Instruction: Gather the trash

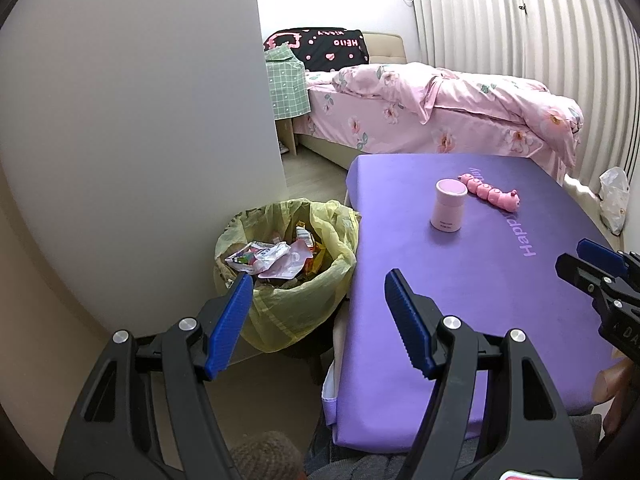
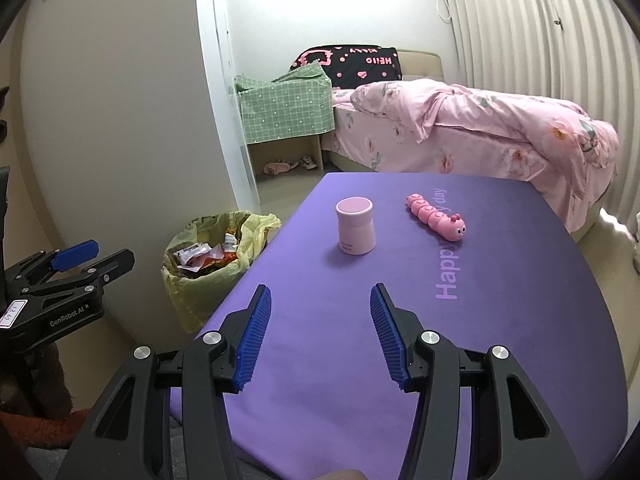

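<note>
A bin lined with a yellow bag stands on the floor against the left edge of the purple-covered table. Crumpled wrappers fill the bin. My left gripper is open and empty, hanging over the gap between the bin's right rim and the table edge. Over the near part of the table, my right gripper is open too, with only cloth showing between its fingers.
A pink jar and a pink caterpillar toy stand mid-table. Behind are a pink bed, a green-covered stand, a white wall by the bin, and a white plastic bag.
</note>
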Motion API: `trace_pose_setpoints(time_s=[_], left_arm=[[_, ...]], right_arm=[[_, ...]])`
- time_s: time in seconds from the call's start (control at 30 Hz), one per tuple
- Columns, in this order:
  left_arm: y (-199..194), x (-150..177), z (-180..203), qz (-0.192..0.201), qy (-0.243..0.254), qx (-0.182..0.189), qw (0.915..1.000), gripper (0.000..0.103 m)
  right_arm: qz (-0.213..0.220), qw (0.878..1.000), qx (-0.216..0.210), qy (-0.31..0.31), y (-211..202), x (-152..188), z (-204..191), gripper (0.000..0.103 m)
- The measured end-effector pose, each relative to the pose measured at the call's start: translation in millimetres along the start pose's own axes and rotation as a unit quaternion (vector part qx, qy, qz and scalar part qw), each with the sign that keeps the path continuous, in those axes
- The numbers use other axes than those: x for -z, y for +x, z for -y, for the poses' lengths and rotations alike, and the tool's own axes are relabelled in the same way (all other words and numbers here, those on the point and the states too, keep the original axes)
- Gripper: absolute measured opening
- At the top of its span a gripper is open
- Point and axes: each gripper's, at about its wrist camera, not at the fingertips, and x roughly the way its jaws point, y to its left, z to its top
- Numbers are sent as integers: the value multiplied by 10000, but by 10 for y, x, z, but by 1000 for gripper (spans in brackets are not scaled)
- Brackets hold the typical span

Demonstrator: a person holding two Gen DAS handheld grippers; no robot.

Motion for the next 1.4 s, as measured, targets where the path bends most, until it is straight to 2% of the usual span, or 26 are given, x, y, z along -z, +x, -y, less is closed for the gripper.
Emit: trace_pose_setpoints(time_s=[1.4], left_arm=[[-1,41,-9,-24,40,39,10000,65]], right_arm=[[-13,10000,-1,-19,12,-5,-36,49]])
